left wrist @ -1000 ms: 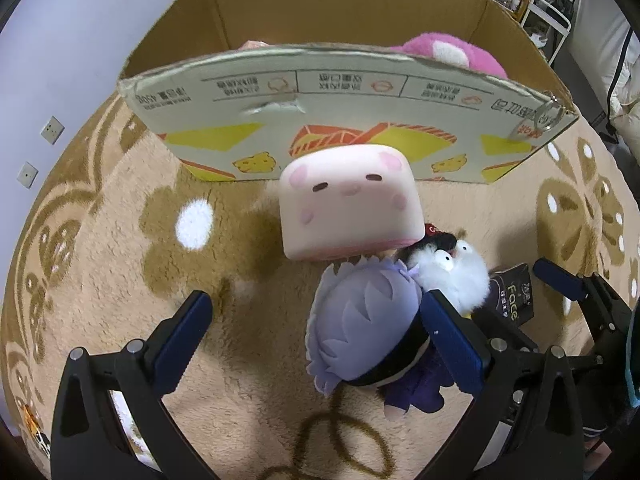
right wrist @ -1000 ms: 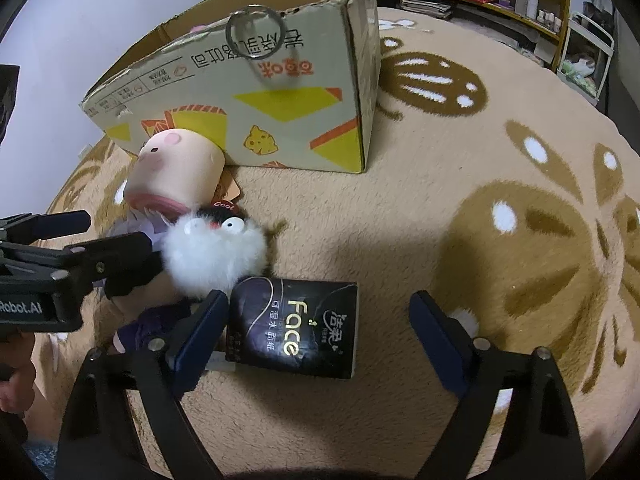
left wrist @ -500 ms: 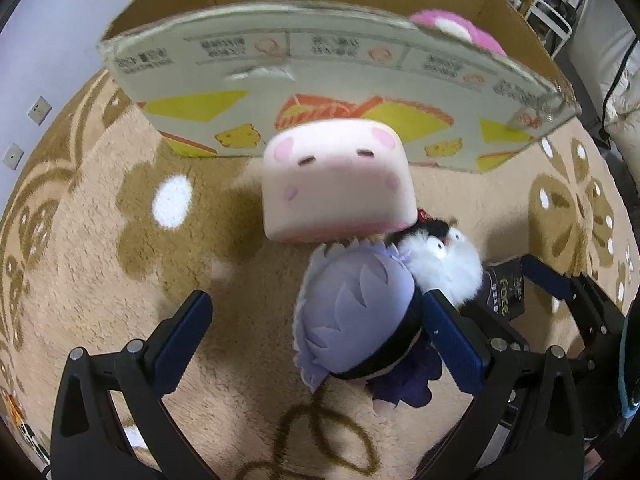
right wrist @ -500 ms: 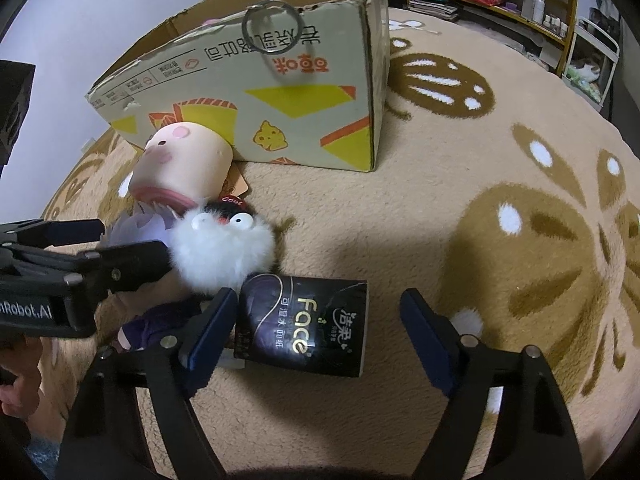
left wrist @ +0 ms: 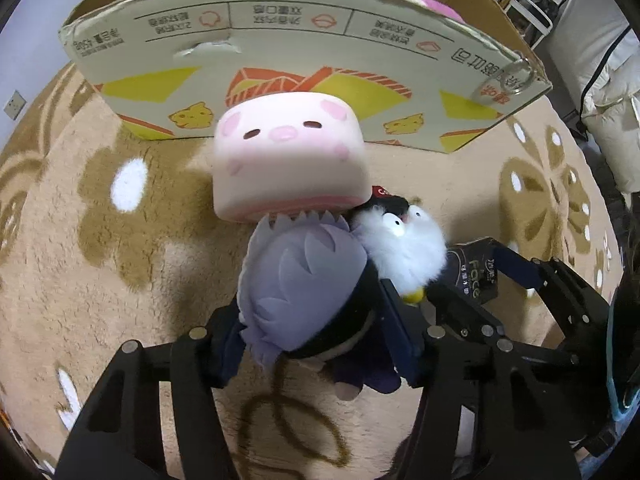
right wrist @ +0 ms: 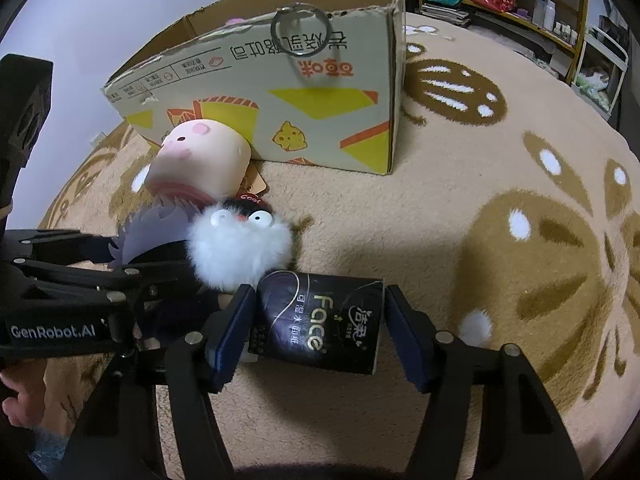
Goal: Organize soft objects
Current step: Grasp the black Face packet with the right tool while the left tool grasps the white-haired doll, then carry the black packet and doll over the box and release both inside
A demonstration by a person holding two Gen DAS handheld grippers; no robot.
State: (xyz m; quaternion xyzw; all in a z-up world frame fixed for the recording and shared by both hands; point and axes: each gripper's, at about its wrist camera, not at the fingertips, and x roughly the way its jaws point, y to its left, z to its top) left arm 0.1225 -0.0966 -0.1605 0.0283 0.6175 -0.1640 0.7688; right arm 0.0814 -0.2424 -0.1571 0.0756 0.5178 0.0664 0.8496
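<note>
A purple-haired plush doll (left wrist: 304, 284) lies on the rug, and my left gripper (left wrist: 312, 332) is shut on it, one finger on each side. My right gripper (right wrist: 320, 320) has closed on a black tissue pack (right wrist: 320, 320) marked "Face", its pads touching both ends. A white fluffy plush (left wrist: 404, 248) with big eyes lies between the doll and the pack; it also shows in the right wrist view (right wrist: 240, 248). A pink pig cushion (left wrist: 288, 156) leans on the cardboard box (left wrist: 304, 52). A pink plush (left wrist: 416, 0) sits inside the box.
The beige rug (right wrist: 500, 220) with brown flower patterns stretches to the right. A metal ring (right wrist: 300, 32) hangs on the box's front wall. Shelves (right wrist: 532, 4) with bottles and bags stand at the back right. My left gripper's body (right wrist: 60, 300) lies left of the tissue pack.
Both grippers have moved forward and closed: the left onto the purple-haired doll, the right onto the tissue pack. Before, both were wide open.
</note>
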